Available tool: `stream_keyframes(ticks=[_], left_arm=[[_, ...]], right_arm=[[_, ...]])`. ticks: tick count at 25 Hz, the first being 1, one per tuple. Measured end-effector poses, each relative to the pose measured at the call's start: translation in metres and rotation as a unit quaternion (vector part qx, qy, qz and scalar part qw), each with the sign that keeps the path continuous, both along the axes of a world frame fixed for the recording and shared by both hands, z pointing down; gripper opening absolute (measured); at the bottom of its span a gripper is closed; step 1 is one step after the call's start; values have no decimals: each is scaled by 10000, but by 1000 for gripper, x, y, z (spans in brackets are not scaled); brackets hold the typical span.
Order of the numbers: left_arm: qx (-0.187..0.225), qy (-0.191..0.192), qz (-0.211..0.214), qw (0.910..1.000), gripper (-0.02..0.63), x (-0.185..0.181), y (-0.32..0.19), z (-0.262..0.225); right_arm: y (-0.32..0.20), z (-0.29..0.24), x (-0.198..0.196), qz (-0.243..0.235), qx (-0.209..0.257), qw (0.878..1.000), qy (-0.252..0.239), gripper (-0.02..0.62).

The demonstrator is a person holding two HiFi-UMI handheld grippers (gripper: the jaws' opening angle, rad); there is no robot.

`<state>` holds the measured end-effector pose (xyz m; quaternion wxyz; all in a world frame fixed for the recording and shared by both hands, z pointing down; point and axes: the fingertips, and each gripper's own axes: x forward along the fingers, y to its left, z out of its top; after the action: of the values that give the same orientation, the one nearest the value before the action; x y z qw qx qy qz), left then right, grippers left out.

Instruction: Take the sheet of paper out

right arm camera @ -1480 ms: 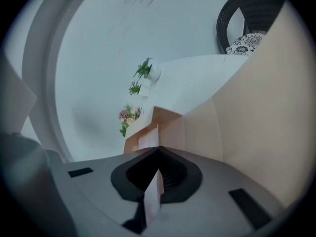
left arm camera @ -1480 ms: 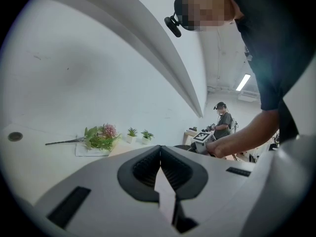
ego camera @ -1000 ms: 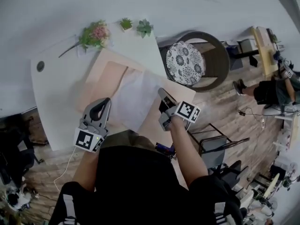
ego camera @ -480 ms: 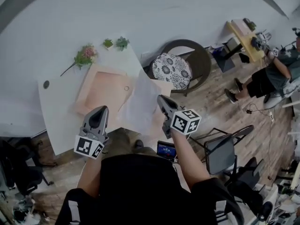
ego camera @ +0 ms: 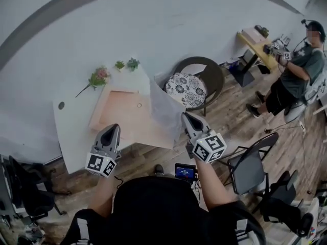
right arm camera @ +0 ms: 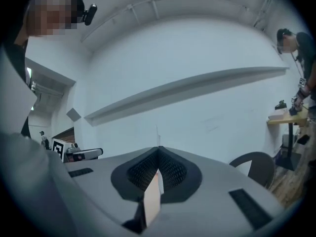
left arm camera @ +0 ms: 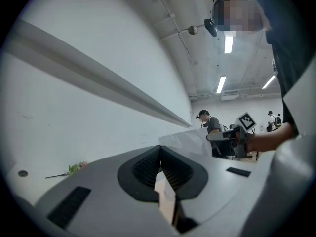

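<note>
Jaws of the right gripper (ego camera: 185,115) are closed flat on one edge of the sheet of paper (ego camera: 163,108). In the right gripper view the sheet (right arm camera: 157,132) shows only as a thin line, seen edge-on, rising from the point where the jaws (right arm camera: 158,148) meet. Jaws of the left gripper (ego camera: 112,128) are also pressed together, and its own view shows nothing between them (left arm camera: 160,148).

In the head view the sheet stands up off the tabletop (ego camera: 71,131) at the centre of the frame. Its long axis runs from the right jaws toward the upper left. It hangs beside and partly over the right edge of the buff envelope (ego camera: 120,119), which lies flat on the tabletop left of centre. Whether the sheet's far corner touches the envelope cannot be told.

From the left gripper view the sheet (left arm camera: 185,142) lies ahead and to the right, well apart from the left jaws, with the right gripper (left arm camera: 232,137) behind it.

The sheet appears to be clear of the envelope's mouth, so the extraction step looks nearly complete. The right hand alone carries the sheet. The left gripper, at lower left near the envelope's near edge, is the one placed to steady the envelope if that is needed.
</note>
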<state>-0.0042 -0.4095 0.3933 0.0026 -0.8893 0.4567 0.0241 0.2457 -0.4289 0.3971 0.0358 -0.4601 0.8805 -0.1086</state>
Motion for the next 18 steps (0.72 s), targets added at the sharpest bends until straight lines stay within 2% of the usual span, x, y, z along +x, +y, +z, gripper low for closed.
stream_keyframes(ticks=[9, 18], left_arm=[[200, 58, 81, 9997, 5, -2, 67, -19], [66, 68, 228, 9997, 5, -16, 186, -1]], right_arm=[[95, -30, 3, 579, 767, 9953, 86, 9], [206, -20, -8, 905, 732, 9932, 60, 9]])
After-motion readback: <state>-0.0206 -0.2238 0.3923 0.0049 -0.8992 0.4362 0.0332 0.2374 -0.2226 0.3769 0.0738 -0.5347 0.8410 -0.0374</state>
